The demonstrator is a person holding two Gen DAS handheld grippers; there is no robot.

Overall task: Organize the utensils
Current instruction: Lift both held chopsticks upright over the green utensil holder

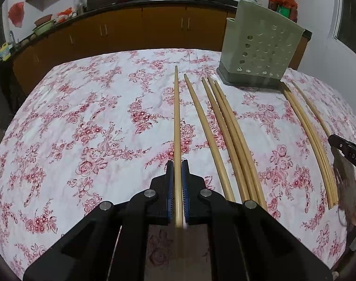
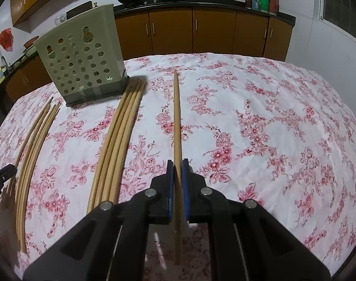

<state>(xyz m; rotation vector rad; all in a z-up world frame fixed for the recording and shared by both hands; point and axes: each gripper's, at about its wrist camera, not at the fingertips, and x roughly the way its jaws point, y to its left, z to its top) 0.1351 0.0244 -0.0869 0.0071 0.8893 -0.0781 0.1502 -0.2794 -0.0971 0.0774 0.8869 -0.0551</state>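
Your left gripper (image 1: 177, 168) and right gripper (image 2: 177, 167) each pinch one chopstick (image 1: 176, 117) near its end; tilt them and the long tips may swing wide of the holder (image 1: 260, 51) at the table's far edge.

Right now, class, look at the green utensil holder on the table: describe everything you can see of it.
The utensil holder is a pale green box that looks like plastic, its broad wall pierced with rows of round holes and two keyhole-shaped slots near the top. It stands upright on a darker grey-green base, seated on the floral tablecloth near the table's far edge. Nothing visible sticks out of its open top. Chopsticks lie on either side, their tips close to the base.
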